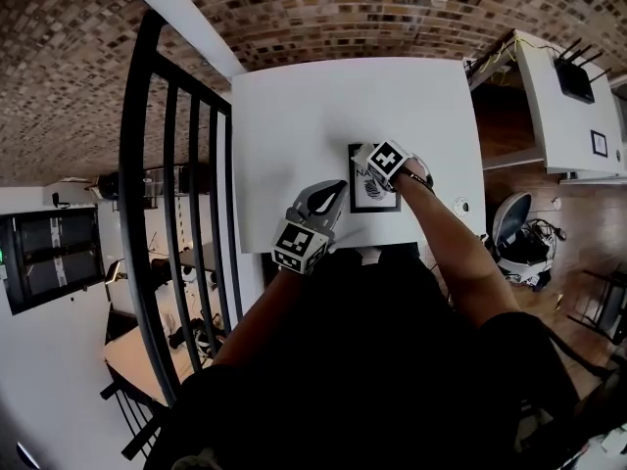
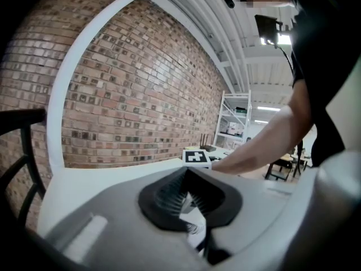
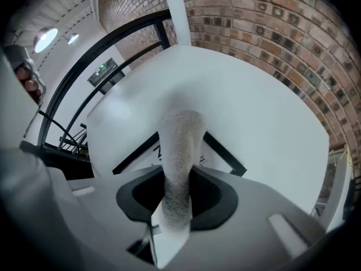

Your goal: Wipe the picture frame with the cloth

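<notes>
I read right gripper (image 3: 180, 171) pinching cloth (image 3: 179, 143) over picture frame (image 1: 376, 201); left gripper (image 2: 185, 178) jaws together, empty. Only head view shows frame near table (image 1: 294, 116) front edge.

- Surface (image 1: 294, 116): upper centre of the head view. A brick wall (image 1: 343, 8) runs behind it along the top and a railing (image 1: 176, 213) stands to its left.
- Picture frame (image 1: 373, 202): flat on the surface, right of centre, near the lower edge.
- Right gripper (image 1: 366, 155): over the frame's upper edge, with the cloth (image 3: 179, 151) between its fingers. In the right gripper view the frame lies behind the cloth, spreading to lower left and lower right.
- Left gripper (image 1: 333, 196): just beside the frame's left edge, lower left of the right gripper.
- Cabinet (image 1: 563, 116): upper right, beyond the surface's right edge, with a router (image 1: 575, 78) on top.
</notes>
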